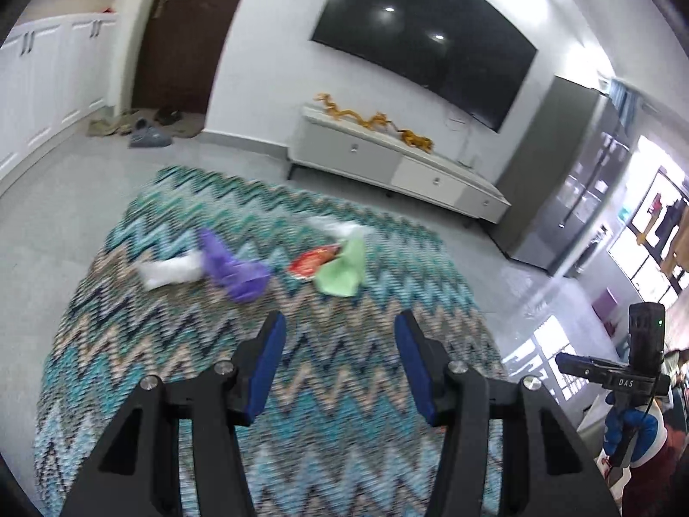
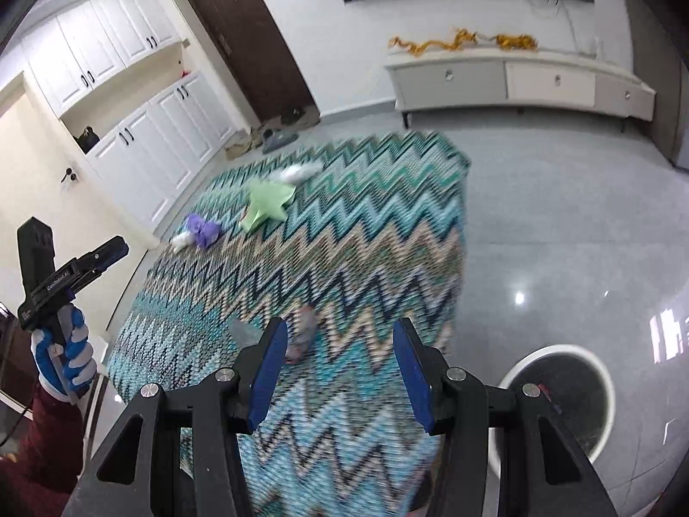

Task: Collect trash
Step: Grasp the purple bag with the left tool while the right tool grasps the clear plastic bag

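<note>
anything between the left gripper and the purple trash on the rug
Nothing visible. The left gripper is open, and only bare zigzag rug lies between it and the purple trash, which has a white piece touching its left side.
</note>
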A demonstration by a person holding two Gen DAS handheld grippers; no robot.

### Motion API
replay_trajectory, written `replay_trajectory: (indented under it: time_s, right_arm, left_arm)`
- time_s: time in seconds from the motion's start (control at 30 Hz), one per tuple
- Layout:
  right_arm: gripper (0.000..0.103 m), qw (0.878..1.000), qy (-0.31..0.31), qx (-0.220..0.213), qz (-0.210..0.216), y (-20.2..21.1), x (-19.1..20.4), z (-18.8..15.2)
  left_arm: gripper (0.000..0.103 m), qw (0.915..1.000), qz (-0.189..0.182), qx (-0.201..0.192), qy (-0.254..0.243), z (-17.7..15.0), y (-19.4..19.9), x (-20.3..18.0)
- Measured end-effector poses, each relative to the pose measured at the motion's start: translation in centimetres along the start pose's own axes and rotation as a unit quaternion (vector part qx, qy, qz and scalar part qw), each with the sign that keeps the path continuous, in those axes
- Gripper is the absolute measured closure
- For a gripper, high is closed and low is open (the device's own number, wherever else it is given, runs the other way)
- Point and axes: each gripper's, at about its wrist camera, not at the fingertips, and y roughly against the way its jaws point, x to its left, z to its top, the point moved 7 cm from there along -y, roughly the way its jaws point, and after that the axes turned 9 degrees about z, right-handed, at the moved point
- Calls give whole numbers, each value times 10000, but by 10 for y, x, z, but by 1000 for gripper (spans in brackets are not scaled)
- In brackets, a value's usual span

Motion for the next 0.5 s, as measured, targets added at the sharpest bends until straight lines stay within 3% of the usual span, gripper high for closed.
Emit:
replay_trajectory:
  time_s: [0.17, 0.37, 0.43, 0.5]
  right_arm:
    - [54, 9990, 48, 448, 28, -45, 16, -8]
    - [54, 9964, -8, 850, -6, -87, 19, -17]
    - [54, 9956, -29, 933, -17, -96, 19, -19]
    - [54, 9949, -42, 1012, -35, -104, 17, -21]
  left_arm:
    - [52, 9995, 212, 121, 199, -7, -9, 42]
    - [52, 9986, 353, 299, 273, -4, -37, 61]
    - [49, 9985, 359, 337, 229, -2, -47, 61]
    - [38, 9984, 443, 327, 144, 2, -59, 59]
